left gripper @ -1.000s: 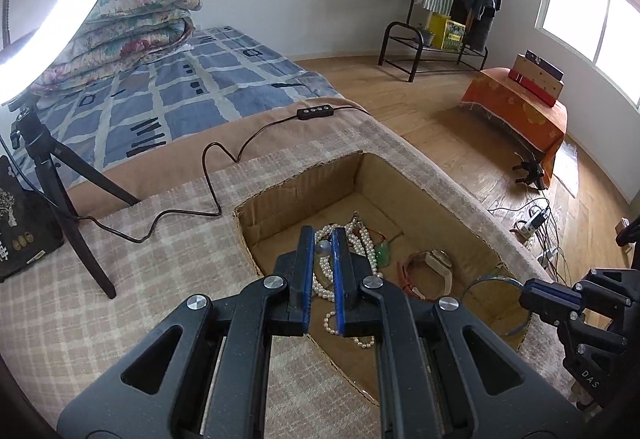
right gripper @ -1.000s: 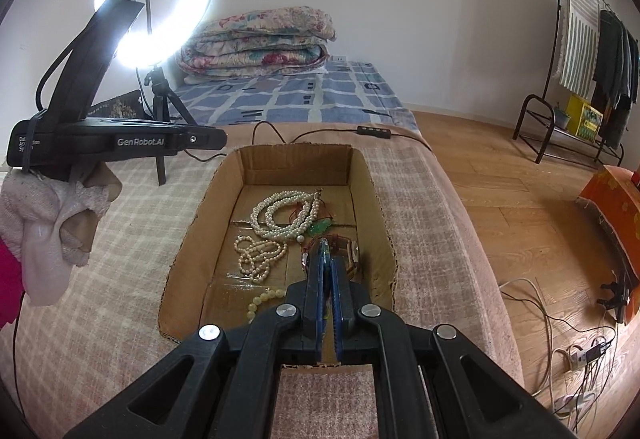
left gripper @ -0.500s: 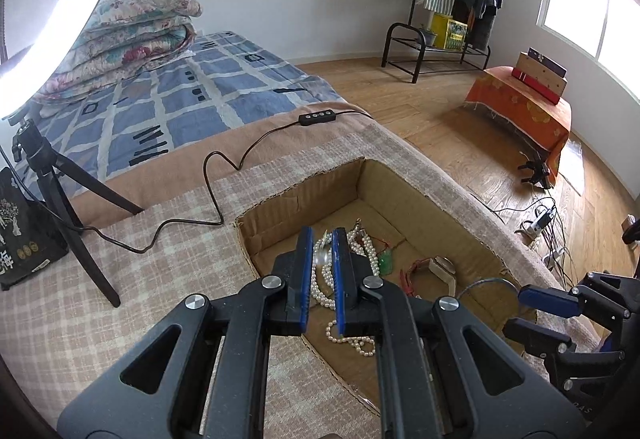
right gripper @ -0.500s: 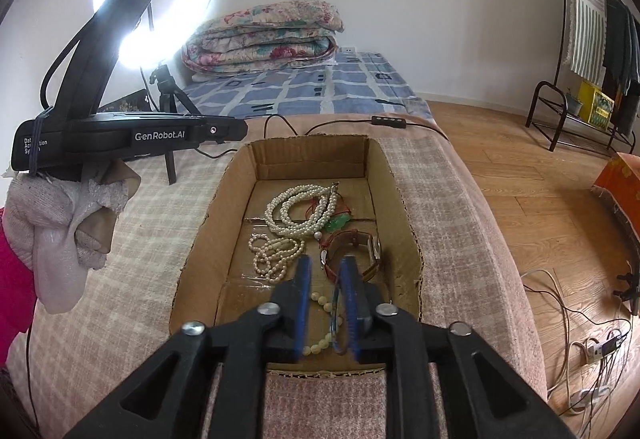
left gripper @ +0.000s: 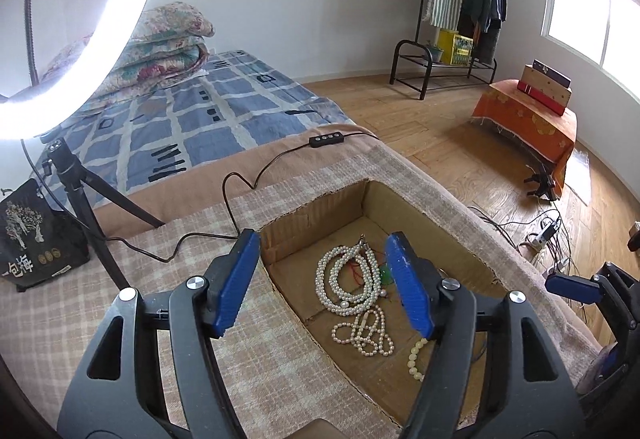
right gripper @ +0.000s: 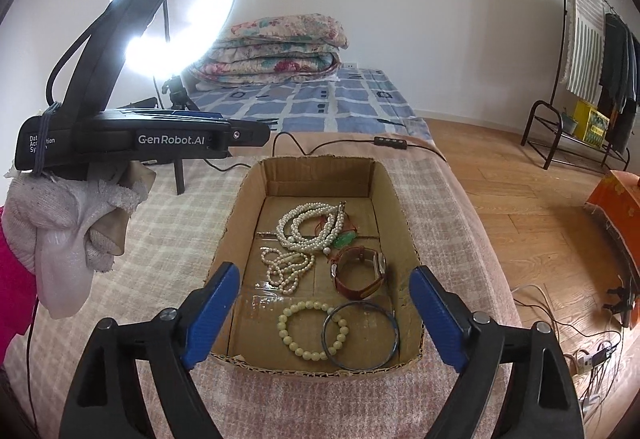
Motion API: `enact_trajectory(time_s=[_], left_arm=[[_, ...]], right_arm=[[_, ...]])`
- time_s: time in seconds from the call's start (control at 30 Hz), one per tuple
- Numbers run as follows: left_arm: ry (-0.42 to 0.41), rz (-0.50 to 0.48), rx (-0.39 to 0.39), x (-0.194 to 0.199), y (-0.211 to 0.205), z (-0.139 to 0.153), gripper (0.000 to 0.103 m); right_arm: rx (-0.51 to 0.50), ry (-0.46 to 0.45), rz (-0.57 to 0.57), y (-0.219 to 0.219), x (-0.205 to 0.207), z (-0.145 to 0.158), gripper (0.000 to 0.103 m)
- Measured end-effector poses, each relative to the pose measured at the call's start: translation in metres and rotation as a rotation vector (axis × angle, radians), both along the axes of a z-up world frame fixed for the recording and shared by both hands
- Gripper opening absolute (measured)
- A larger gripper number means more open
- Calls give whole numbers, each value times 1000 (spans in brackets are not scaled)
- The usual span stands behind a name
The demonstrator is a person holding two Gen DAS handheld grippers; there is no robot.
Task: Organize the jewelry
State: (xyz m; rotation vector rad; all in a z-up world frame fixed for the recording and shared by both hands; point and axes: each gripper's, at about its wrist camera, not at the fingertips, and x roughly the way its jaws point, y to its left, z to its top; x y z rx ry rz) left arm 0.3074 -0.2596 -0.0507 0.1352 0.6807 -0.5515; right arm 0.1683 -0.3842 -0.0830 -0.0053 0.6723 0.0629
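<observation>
Cardboard box sits on the checked bed cover, all the jewelry loose inside it: pearl necklace, watch, thin bangle, bead bracelet. Left gripper and right gripper both hover over the box, jaws spread wide, holding nothing. Looks like sorting has barely begun; every piece is left to pick.

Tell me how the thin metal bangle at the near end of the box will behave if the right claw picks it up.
The bangle looks like a thin rigid hoop, so it likely keeps its shape and weighs little. Its smooth wire may slip or pivot. It overlaps the bead bracelet, which might get dragged along.
</observation>
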Motion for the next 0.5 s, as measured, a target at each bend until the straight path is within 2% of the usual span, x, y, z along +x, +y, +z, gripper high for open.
enact_trajectory(time_s=[0.17, 0.5], left_arm=[[-16, 1, -5, -11, 6, 13, 68], [-67, 10, -14, -40, 25, 45, 68]], right_arm=[[-20, -26, -15, 4, -8, 12, 96], [-38, -80, -28, 14, -28, 39, 102]])
